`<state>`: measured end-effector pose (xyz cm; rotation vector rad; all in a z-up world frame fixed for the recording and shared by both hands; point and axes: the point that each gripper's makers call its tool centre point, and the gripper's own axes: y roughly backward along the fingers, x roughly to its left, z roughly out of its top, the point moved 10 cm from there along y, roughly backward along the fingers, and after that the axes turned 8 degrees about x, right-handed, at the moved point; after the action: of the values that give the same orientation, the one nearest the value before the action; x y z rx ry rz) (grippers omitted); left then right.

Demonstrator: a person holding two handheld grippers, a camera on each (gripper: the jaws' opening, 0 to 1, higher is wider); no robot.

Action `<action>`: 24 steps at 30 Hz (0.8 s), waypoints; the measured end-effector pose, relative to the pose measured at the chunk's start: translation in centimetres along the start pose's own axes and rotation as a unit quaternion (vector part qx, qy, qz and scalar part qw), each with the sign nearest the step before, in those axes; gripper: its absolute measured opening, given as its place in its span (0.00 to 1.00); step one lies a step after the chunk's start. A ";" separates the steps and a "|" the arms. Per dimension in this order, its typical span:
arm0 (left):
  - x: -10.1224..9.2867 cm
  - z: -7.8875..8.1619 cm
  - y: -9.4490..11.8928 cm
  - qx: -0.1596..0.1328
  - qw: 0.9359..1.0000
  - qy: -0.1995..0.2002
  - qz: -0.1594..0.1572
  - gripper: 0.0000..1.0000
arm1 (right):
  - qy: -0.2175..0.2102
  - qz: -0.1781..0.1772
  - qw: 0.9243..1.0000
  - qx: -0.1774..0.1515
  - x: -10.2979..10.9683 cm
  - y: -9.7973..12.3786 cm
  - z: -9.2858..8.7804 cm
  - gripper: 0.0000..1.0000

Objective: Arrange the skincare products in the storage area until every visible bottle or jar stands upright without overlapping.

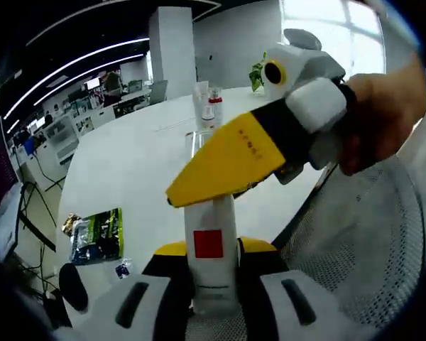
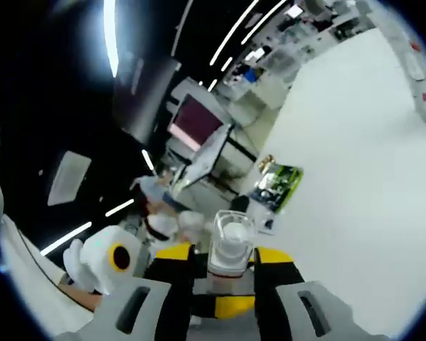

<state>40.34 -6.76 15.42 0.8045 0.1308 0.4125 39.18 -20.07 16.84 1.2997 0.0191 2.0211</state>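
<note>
A tall white bottle (image 1: pixel 213 266) with a red square label stands upright between my left gripper's (image 1: pixel 213 249) jaws, which are shut on its body. My right gripper (image 1: pixel 192 192), held by a hand (image 1: pixel 383 106), reaches in from the right, and its yellow jaw covers the bottle's top. In the right gripper view the bottle's clear cap (image 2: pixel 231 245) sits between the yellow-tipped jaws of my right gripper (image 2: pixel 227 259), shut on it. Far across the white table (image 1: pixel 128 163) stand two or three more bottles (image 1: pixel 206 106), upright beside a clear container (image 1: pixel 197 138).
A green packet (image 1: pixel 99 236) lies near the table's left edge, also seen as the green packet (image 2: pixel 277 185). A grey mesh chair (image 1: pixel 369 241) is close on the right. Desks and monitors (image 2: pixel 199 124) stand beyond the table.
</note>
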 end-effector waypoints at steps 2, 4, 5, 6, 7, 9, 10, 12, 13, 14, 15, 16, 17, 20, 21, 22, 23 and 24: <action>0.1 0.1 0.0 -0.005 1.000 0.002 0.002 0.20 | -0.011 -0.007 1.000 -0.004 -0.1 0.0 0.1 0.21; 0.1 0.1 0.0 -0.008 1.000 -0.006 0.003 0.20 | 0.001 -0.002 1.000 0.007 0.0 0.1 0.2 0.20; 0.0 0.2 -0.1 -0.014 1.000 -0.011 0.003 0.20 | 0.011 0.001 1.000 0.010 0.0 0.2 0.2 0.19; 0.0 0.2 -0.1 -0.017 1.000 -0.017 0.002 0.20 | 0.027 -0.008 0.999 0.017 -0.3 0.4 0.4 0.16; 0.0 0.2 -0.1 -0.019 1.000 -0.023 0.002 0.20 | 0.059 0.009 0.998 0.035 0.0 0.6 0.6 0.15; -0.3 0.4 -0.2 -0.035 0.998 -0.056 -0.002 0.20 | 0.138 0.013 0.989 0.058 0.3 1.0 1.2 0.15; -0.5 0.5 -0.1 -0.041 0.997 -0.063 -0.005 0.21 | 0.167 0.017 0.983 0.068 0.4 1.2 1.4 0.15; -0.6 0.5 0.0 -0.047 0.997 -0.065 -0.005 0.22 | 0.209 0.034 0.973 0.092 0.7 1.3 1.9 0.15; -0.6 0.6 0.0 -0.050 0.997 -0.063 -0.007 0.23 | 0.229 0.041 0.967 0.100 0.8 1.3 2.1 0.15; -0.6 0.6 0.0 -0.052 0.997 -0.062 -0.010 0.24 | 0.258 0.049 0.958 0.115 0.9 1.3 2.4 0.15; -0.6 0.6 0.0 -0.051 0.997 -0.063 -0.015 0.24 | 0.275 0.054 0.951 0.130 0.9 1.2 2.5 0.15; -0.7 0.6 0.0 -0.050 0.996 -0.065 -0.018 0.24 | 0.296 0.066 0.942 0.144 1.0 1.2 2.6 0.15; -0.8 0.6 0.0 -0.049 0.996 -0.072 -0.020 0.25 | 0.316 0.073 0.934 0.150 1.1 1.1 2.7 0.15; -0.9 0.6 0.0 -0.052 0.995 -0.078 -0.023 0.26 | 0.380 0.097 0.905 0.165 1.5 1.2 2.9 0.15; -0.9 0.6 0.0 -0.054 0.995 -0.079 -0.025 0.26 | 0.403 0.103 0.894 0.168 1.6 1.2 3.0 0.15; -0.9 0.6 0.0 -0.055 0.995 -0.080 -0.026 0.26 | 0.416 0.109 0.886 0.174 1.7 1.3 3.0 0.15; -1.0 0.7 0.0 -0.055 0.995 -0.081 -0.029 0.25 | 0.430 0.114 0.877 0.181 1.9 1.3 3.1 0.15; -1.0 0.6 0.0 -0.055 0.995 -0.082 -0.031 0.25 | 0.436 0.115 0.873 0.184 1.9 1.3 3.1 0.15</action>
<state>39.55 -7.60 15.84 0.7217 -0.0200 0.2901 40.48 -21.09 20.34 0.4824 0.7259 2.7481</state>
